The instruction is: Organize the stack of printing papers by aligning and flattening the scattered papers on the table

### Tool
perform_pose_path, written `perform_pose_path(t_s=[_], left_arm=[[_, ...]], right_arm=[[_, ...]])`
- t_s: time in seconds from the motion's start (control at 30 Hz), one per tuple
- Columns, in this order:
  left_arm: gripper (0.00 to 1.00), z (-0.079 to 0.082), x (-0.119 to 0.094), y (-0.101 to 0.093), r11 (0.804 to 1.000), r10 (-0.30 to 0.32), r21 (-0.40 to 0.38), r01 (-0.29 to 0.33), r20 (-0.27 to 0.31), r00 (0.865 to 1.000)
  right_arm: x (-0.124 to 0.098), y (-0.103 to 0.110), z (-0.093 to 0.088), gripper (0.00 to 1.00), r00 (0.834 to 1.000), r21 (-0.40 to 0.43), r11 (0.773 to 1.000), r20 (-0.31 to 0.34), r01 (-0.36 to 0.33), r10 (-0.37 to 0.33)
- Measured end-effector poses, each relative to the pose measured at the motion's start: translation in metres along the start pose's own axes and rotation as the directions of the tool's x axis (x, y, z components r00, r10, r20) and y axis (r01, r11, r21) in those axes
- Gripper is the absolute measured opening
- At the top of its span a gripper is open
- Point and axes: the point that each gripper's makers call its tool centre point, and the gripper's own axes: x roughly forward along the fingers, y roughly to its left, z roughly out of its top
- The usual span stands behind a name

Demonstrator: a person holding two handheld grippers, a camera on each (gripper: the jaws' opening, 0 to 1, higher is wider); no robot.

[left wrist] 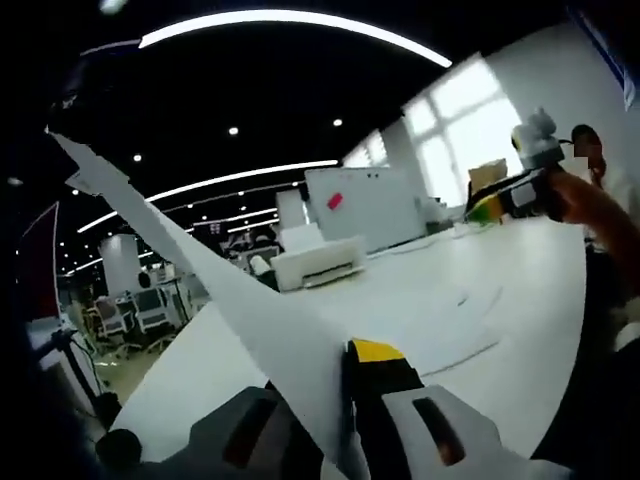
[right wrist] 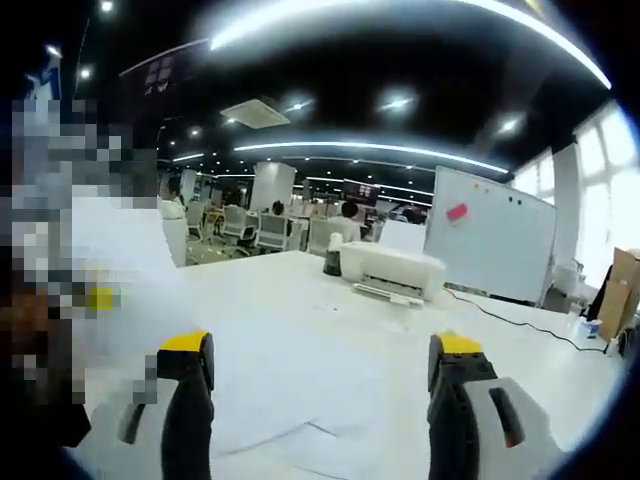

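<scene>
The left hand-held gripper point(left wrist: 345, 400) pinches a lifted paper sheet point(left wrist: 230, 290) clear of the desk point(left wrist: 440, 290) for realigning, while the right hand-held gripper point(right wrist: 325, 375) hovers wide open and empty above scattered papers point(right wrist: 290, 400).

Left gripper view: held paper sheet point(left wrist: 250, 320) hides the gap between the left gripper's point(left wrist: 345, 400) jaws; its lower edge runs out of frame. Right gripper view: sheets on the table point(right wrist: 300, 300) blurred, edges hard to separate. Distant people beyond the printer point(right wrist: 392, 270) too small to read.

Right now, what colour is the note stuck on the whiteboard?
Pink. The note on the whiteboard shows best in the right gripper view.
</scene>
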Motion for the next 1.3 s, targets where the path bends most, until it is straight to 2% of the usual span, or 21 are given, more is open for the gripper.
perform_pose_path(t_s=[0.17, 0.27, 0.43, 0.5, 0.57, 0.67, 0.73, 0.8, 0.87, 0.97, 1.03, 1.17, 1.3], left_arm=[[0.06, 0.004, -0.002, 0.001, 0.991, 0.035, 0.126, -0.036, 0.013, 0.999], [0.06, 0.003, -0.001, -0.004, 0.983, 0.038, 0.179, -0.037, -0.003, 0.999], [0.10, 0.004, 0.000, -0.006, 0.990, 0.026, 0.141, -0.028, 0.011, 1.000], [0.19, 0.005, 0.000, -0.003, 0.991, 0.037, 0.130, -0.038, 0.014, 0.999], [0.23, 0.007, 0.000, 0.002, 0.993, 0.047, 0.108, -0.049, 0.021, 0.999], [0.21, 0.012, 0.001, 0.010, 0.997, 0.053, 0.045, -0.055, 0.036, 0.998], [0.13, 0.014, 0.002, 0.014, 0.997, 0.058, 0.040, -0.059, 0.035, 0.998], [0.06, 0.012, 0.003, 0.015, 0.995, 0.068, 0.075, -0.069, 0.016, 0.998], [0.06, 0.017, 0.001, 0.015, 0.987, 0.081, 0.135, -0.087, 0.047, 0.996], [0.06, 0.023, -0.001, 0.012, 0.953, 0.103, 0.279, -0.119, 0.073, 0.992], [0.06, 0.023, -0.002, 0.008, 0.937, 0.105, 0.326, -0.123, 0.074, 0.992], [0.06, 0.023, -0.001, 0.003, 0.949, 0.092, 0.296, -0.113, 0.083, 0.992], [0.06, 0.021, -0.001, 0.006, 0.977, 0.083, 0.188, -0.096, 0.080, 0.993]], right_arm=[[0.000, 0.000, -0.001, 0.83, 1.000, -0.001, 1.000, -0.004, 0.000, 0.000], [0.000, 0.000, -0.001, 0.83, 1.000, -0.002, 1.000, -0.004, -0.001, 0.001], [-0.001, 0.002, -0.001, 0.83, 1.000, -0.005, 1.000, -0.005, -0.001, 0.001], [-0.001, 0.001, -0.002, 0.83, 1.000, -0.008, 1.000, -0.007, 0.000, 0.000], [-0.002, 0.001, -0.002, 0.83, 1.000, -0.009, 1.000, -0.009, 0.002, -0.002], [-0.002, 0.000, -0.004, 0.83, 1.000, -0.014, 1.000, -0.013, 0.005, -0.006], [-0.002, 0.001, -0.004, 0.83, 1.000, -0.016, 1.000, -0.014, 0.006, -0.006], [-0.002, 0.001, -0.004, 0.83, 1.000, -0.016, 1.000, -0.012, 0.004, -0.004], [-0.002, 0.001, -0.003, 0.83, 1.000, -0.018, 1.000, -0.012, 0.005, -0.005], [-0.003, -0.002, -0.004, 0.83, 1.000, -0.021, 1.000, -0.015, 0.010, -0.011], [-0.003, -0.003, -0.005, 0.83, 1.000, -0.021, 1.000, -0.016, 0.012, -0.012], [-0.002, -0.002, -0.003, 0.83, 1.000, -0.023, 1.000, -0.014, 0.010, -0.010], [-0.002, -0.001, -0.003, 0.83, 1.000, -0.027, 1.000, -0.015, 0.006, -0.006]])
